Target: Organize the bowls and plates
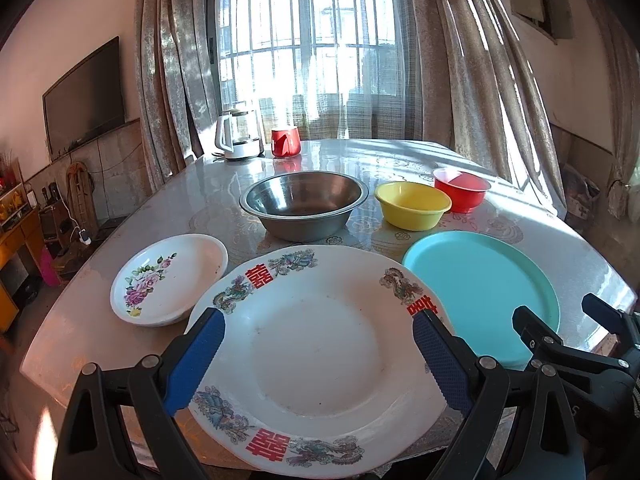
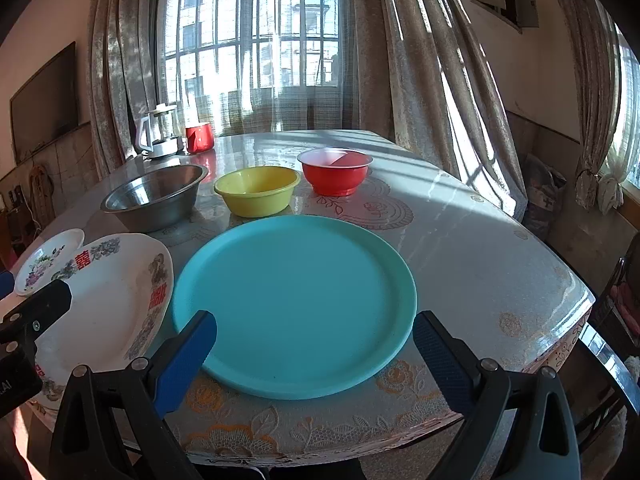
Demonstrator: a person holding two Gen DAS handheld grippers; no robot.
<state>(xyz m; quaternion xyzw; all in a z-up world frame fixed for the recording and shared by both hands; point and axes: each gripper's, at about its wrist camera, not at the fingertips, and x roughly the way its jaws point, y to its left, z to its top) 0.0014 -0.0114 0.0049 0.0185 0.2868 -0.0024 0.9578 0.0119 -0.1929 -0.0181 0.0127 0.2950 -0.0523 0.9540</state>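
Observation:
A large white plate with red characters (image 1: 320,356) (image 2: 108,304) lies at the table's near edge. My left gripper (image 1: 320,354) hovers open over it, one blue finger on each side. To its left sits a small floral plate (image 1: 168,276) (image 2: 48,260). To its right lies a turquoise plate (image 1: 484,288) (image 2: 296,300), and my right gripper (image 2: 314,354) stands open over that plate's near rim. Behind them stand a steel bowl (image 1: 304,204) (image 2: 156,196), a yellow bowl (image 1: 412,204) (image 2: 258,190) and a red bowl (image 1: 462,188) (image 2: 336,170).
A white kettle (image 1: 238,136) (image 2: 160,136) and a red cup (image 1: 286,142) (image 2: 199,138) stand at the table's far left edge. The table (image 2: 480,248) carries a glossy floral cloth. A chair (image 2: 624,300) stands at the right. Curtains and a window lie behind.

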